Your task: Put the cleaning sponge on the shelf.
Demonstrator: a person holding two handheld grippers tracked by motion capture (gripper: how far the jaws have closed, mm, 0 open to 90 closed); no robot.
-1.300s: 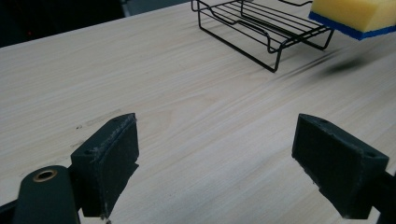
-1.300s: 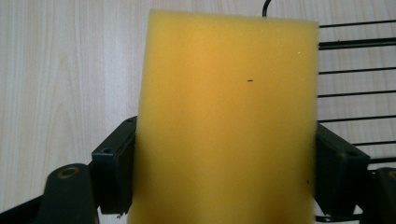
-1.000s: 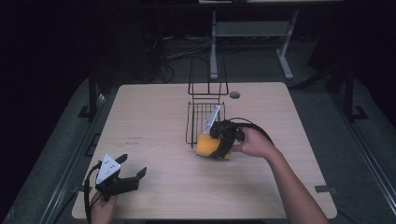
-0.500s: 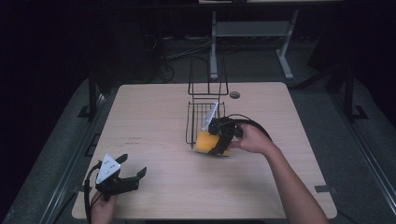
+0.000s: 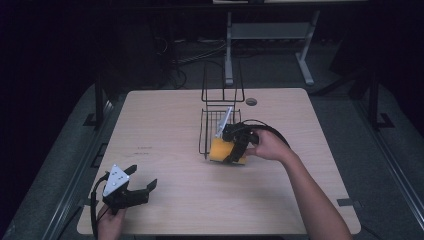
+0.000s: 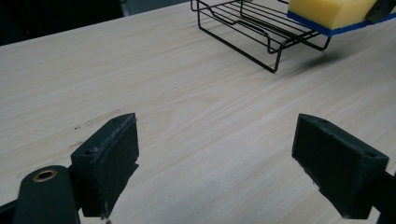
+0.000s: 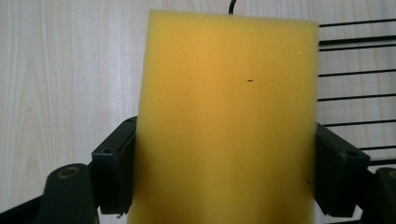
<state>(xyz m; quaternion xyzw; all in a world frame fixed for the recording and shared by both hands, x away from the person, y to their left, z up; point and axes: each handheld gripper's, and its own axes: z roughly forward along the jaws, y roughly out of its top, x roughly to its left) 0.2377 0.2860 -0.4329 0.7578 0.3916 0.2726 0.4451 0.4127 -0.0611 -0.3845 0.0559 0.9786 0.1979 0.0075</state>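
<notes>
A yellow sponge (image 5: 218, 150) with a blue underside hangs just above the table at the front edge of a black wire rack (image 5: 214, 121). My right gripper (image 5: 229, 149) is shut on it, one jaw pressed on each side of the sponge (image 7: 229, 112). The rack's wires (image 7: 355, 84) lie to the right beneath it. My left gripper (image 5: 142, 176) rests near the table's front left corner, open, with nothing between its jaws. From the left gripper (image 6: 229, 168) the rack (image 6: 247, 32) and the sponge (image 6: 327, 14) show farther off.
The rack has a tall upright wire back (image 5: 222, 82) on its far side. A round cable hole (image 5: 251, 101) sits in the wooden table (image 5: 160, 125) behind the rack. Bare wood stretches between the two grippers. A metal stand (image 5: 270, 35) is on the floor beyond.
My right gripper has carried the sponge slightly farther from me, toward the rack. The left gripper has not moved.
</notes>
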